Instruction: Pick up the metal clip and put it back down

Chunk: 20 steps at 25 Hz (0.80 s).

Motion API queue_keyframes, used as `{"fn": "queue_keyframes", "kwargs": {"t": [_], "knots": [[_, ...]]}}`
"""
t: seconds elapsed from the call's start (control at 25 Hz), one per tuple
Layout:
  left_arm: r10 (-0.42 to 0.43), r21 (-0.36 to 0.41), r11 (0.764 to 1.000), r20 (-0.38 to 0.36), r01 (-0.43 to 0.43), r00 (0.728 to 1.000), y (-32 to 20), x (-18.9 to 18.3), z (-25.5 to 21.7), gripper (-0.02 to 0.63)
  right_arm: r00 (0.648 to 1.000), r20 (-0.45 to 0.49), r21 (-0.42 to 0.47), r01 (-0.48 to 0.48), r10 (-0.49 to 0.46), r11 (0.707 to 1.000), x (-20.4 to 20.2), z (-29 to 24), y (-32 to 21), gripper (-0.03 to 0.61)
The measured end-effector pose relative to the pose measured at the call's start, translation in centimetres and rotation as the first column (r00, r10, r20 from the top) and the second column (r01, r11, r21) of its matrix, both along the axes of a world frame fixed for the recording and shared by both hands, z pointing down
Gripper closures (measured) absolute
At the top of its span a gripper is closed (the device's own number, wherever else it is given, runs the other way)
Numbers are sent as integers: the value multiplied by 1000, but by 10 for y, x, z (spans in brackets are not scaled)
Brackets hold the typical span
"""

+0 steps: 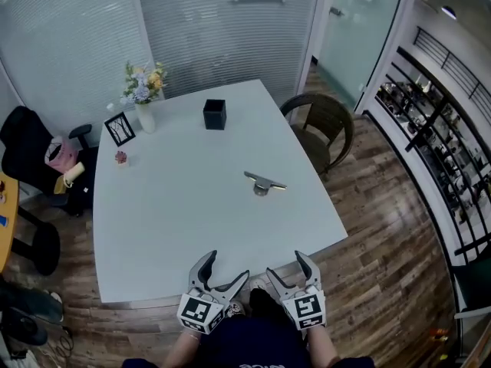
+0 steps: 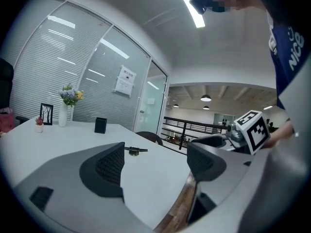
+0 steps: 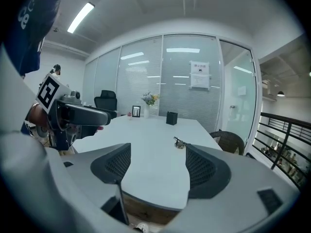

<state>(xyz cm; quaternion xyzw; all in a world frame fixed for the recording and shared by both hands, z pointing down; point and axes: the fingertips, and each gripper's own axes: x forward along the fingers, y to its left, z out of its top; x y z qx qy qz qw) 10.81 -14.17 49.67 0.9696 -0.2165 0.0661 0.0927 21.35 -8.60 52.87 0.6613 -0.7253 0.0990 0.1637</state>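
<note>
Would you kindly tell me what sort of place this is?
Most likely an office meeting room: a large white table with a wicker chair and a black office chair beside it, closed in by glass walls with blinds.

Bright even light from ceiling strips [image 2: 190, 6] (fisheye-warped, dark-cornered gripper views)

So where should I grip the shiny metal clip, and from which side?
Take the shiny metal clip by its slim flat bar, coming from above with the right hand-held gripper, jaws across the bar's narrow width. It lies low on the white table, so a side approach seems awkward.
</note>
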Motion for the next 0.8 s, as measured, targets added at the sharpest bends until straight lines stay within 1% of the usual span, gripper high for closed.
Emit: {"fn": "queue_keyframes", "kwargs": {"t": [0.2, 0.36, 0.52, 0.64, 0.8], "knots": [[-36, -10, 999, 2, 36, 999, -18, 10, 0, 229, 998, -39, 30, 57, -55, 998, 20, -16, -37, 259], [-69, -7, 998, -9, 69, 998, -26, 16, -5, 229, 992, -77, 46, 108, -104, 993, 41, -27, -72, 264], [-144, -3, 990, -40, 144, 989, -43, 10, -13, 229, 982, -107, 41, 161, -156, 986, 56, -27, -114, 272], [-201, 3, 980, -38, 201, 979, -51, 3, -12, 229, 971, -137, 18, 198, -194, 980, 65, -20, -141, 281], [-273, -28, 962, -70, 272, 959, -62, -10, -15, 229, 969, -86, 5, 231, -230, 973, 73, -6, -183, 282]]}}
